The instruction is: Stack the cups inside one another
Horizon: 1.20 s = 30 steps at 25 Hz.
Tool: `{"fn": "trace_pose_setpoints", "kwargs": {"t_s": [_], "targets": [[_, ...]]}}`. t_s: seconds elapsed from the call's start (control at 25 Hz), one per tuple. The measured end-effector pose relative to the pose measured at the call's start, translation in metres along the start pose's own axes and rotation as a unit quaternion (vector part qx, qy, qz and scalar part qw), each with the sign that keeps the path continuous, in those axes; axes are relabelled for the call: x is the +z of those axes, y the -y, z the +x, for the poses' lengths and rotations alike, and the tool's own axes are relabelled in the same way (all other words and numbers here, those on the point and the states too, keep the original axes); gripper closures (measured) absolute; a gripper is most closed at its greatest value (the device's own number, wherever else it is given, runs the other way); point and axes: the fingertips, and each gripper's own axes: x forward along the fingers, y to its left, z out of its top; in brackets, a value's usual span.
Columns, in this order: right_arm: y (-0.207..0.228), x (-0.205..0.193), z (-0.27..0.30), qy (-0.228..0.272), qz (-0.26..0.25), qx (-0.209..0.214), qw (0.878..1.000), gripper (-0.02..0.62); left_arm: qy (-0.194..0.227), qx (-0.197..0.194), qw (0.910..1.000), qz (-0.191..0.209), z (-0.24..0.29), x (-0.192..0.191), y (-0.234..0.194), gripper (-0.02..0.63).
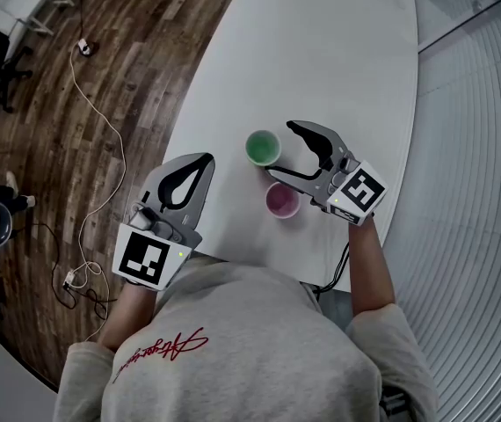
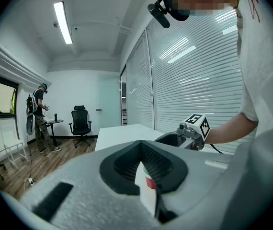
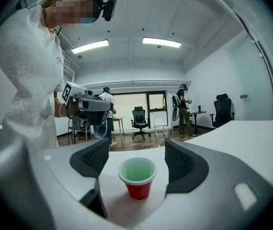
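On the white worktop, near the edge closest to us, we list two cups, both upright and standing close together but apart.

Item one: green-lined cup, red on the outside in the right gripper view. It stands in the gap of the right tongs, between the two pads and a little ahead of them. It touches neither pad, and bare worktop shows on both sides of it.

Item two: pink-lined cup. It stands outside the right tongs, just beside the nearer jaw on the side towards us. We cannot tell whether the jaw touches its rim.

Item three: right tongs, spread wide and released, gripping nothing.

Item four: left tongs, clenched tip to tip on nothing, held at the worktop's left edge well apart from both cups. In the left gripper view we see only a red sliver of cup through the slit between the pads.

Item five: wooden floor beside the worktop, with a pale cable trailing across it.
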Motion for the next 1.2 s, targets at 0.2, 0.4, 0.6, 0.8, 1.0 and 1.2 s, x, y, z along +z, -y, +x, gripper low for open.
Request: {"fn": "trace_pose_setpoints", "kwargs": {"t_s": [0.2, 0.4, 0.6, 0.8, 1.0, 1.2], "targets": [[-0.008, 0.006, -0.006, 0.004, -0.005, -0.007, 1.0, 0.241, 0.003, -0.012, 0.9999, 0.001, 0.001, 0.002, 0.005, 0.612], [-0.011, 0.009, -0.011, 0.01, -0.007, -0.018, 1.0, 0.242, 0.004, -0.024, 0.9997, -0.001, 0.007, 0.001, 0.006, 0.612], [-0.022, 0.01, -0.019, 0.016, -0.006, -0.03, 0.999, 0.242, 0.001, -0.039, 0.9992, 0.0, 0.007, -0.001, 0.013, 0.612], [-0.036, 0.007, -0.027, 0.021, -0.004, -0.042, 0.999, 0.242, 0.002, -0.058, 0.9983, 0.002, 0.009, -0.004, 0.022, 0.612], [-0.046, 0.01, -0.038, 0.023, -0.004, -0.052, 0.998, 0.242, 0.006, -0.073, 0.9973, 0.003, 0.013, -0.001, 0.03, 0.612], [-0.05, 0.023, -0.036, 0.035, -0.005, -0.058, 0.998, 0.242, 0.008, -0.086, 0.9963, 0.002, 0.016, 0.005, 0.023, 0.612]]}}
